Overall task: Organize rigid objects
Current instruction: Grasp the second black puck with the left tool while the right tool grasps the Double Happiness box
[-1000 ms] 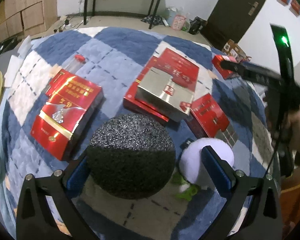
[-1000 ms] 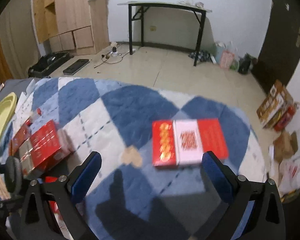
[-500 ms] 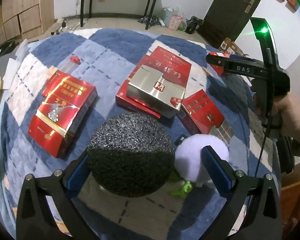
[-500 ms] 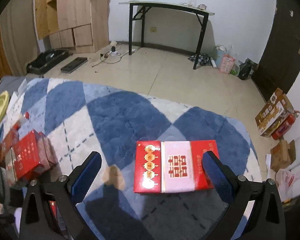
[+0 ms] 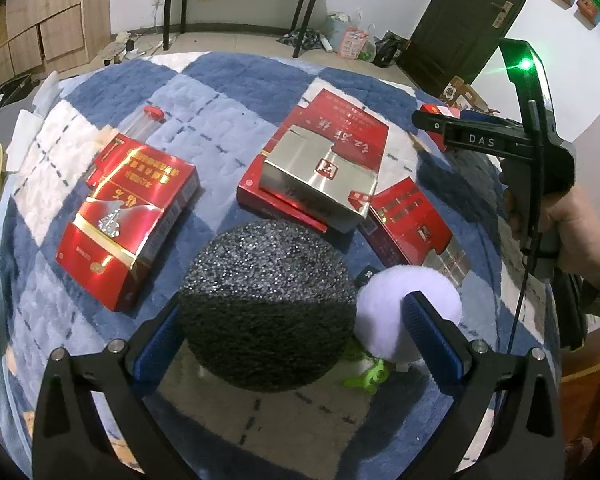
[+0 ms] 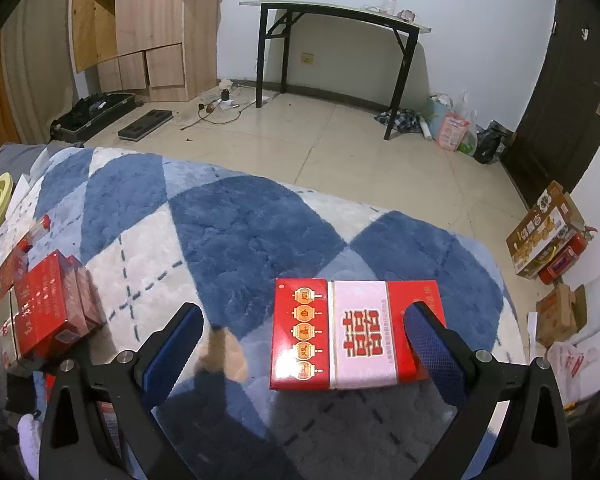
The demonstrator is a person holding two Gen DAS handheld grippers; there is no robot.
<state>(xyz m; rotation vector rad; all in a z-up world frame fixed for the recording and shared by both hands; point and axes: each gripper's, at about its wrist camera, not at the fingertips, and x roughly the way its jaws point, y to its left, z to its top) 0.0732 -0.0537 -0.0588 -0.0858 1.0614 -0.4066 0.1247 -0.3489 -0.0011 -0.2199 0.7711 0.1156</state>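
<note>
Red-and-white carton [image 6: 356, 334] lies flat on the blue-and-white checked blanket [image 6: 240, 232], seen from the right wrist view. Its long axis runs from 9 o'clock to 3 o'clock, across the line of the right tool [image 6: 304, 344]. The right tool is spread wide and holds nothing. The carton sits toward 3 o'clock from the midpoint of the tool: the right finger [image 6: 428, 340] is already over the right end of the carton, while the left finger [image 6: 176, 340] stands well apart from the left end. I judge that the tool must shift toward 3 o'clock, or turn, to take the carton across its short side.

From the left wrist view, the left tool [image 5: 292, 328] is also released. A black sponge ball [image 5: 266, 304] lies between its fingers and touches the left pad [image 5: 158, 340]; a white fluffy ball [image 5: 408, 304] is partly behind the right pad. At 12 o'clock there is a silver box [image 5: 316, 172] on a red box [image 5: 340, 120]. The right tool [image 5: 480, 140] shows at 2 o'clock, so the right hand [image 5: 560, 232] is the nearer one to the carton.
</note>
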